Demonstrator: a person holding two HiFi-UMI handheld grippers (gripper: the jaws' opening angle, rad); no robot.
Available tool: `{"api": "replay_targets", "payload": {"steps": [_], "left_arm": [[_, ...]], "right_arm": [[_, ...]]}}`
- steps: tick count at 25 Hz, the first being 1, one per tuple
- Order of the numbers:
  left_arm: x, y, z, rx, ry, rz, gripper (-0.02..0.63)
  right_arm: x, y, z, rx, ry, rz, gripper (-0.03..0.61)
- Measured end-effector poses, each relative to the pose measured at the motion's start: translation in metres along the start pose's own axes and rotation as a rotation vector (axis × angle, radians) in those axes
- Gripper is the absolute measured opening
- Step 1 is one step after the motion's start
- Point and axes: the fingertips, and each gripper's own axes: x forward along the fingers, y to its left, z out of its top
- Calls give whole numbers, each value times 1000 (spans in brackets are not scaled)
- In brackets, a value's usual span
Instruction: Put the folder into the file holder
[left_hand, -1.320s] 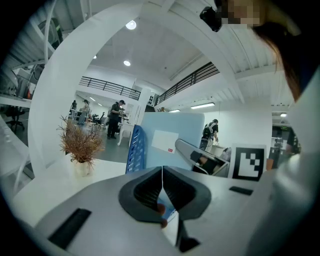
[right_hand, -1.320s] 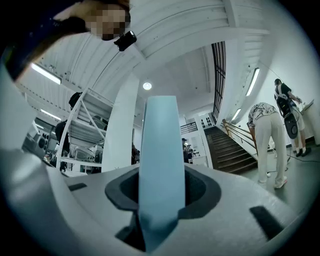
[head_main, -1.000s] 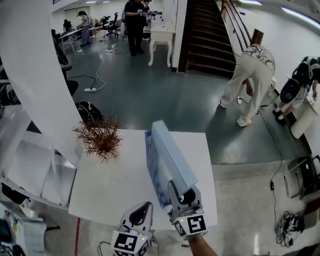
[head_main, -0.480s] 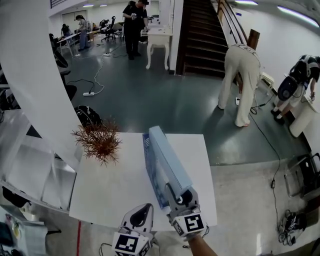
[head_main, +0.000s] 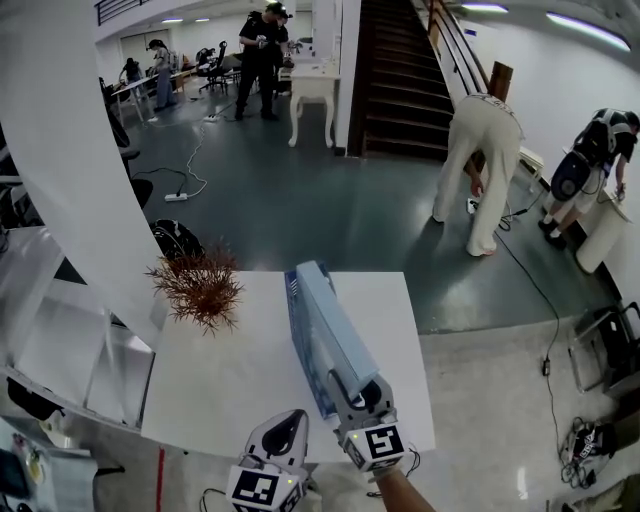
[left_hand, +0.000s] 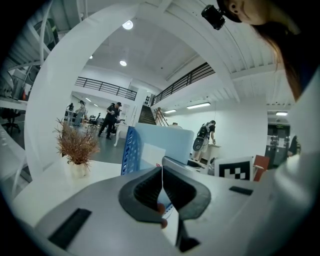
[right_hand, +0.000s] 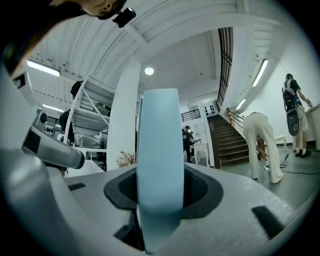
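Lowered slightly, the folder (head_main: 336, 332) settles into the file holder (head_main: 294, 292). The right gripper (head_main: 351, 386), jaws just easing apart, seemingly still pinches it. The left gripper (head_main: 288, 424) has its jaws together. Next: release.

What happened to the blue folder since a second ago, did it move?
Yes. The blue folder has sunk a little: its top end pokes less far past the far edge of the white table than before.

no readable text

the square markers (head_main: 258, 489) on the left gripper (head_main: 290, 422) and right gripper (head_main: 350, 385) are black-and-white patterns, no letters. a white label (left_hand: 150, 156) just ahead of the left gripper's jaws shows no legible print.
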Motion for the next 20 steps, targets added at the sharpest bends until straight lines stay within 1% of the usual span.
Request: {"api": "replay_targets", "payload": {"steps": [9, 13, 20], "left_arm": [[-11, -7, 3, 18, -7, -24, 8], [-19, -8, 2, 25, -13, -29, 8], [-36, -11, 5, 41, -24, -40, 8]], "right_arm": [[-8, 1, 3, -2, 17, -25, 181], [-12, 6, 8, -10, 11, -28, 204], [-24, 12, 20, -15, -7, -52, 206]]}}
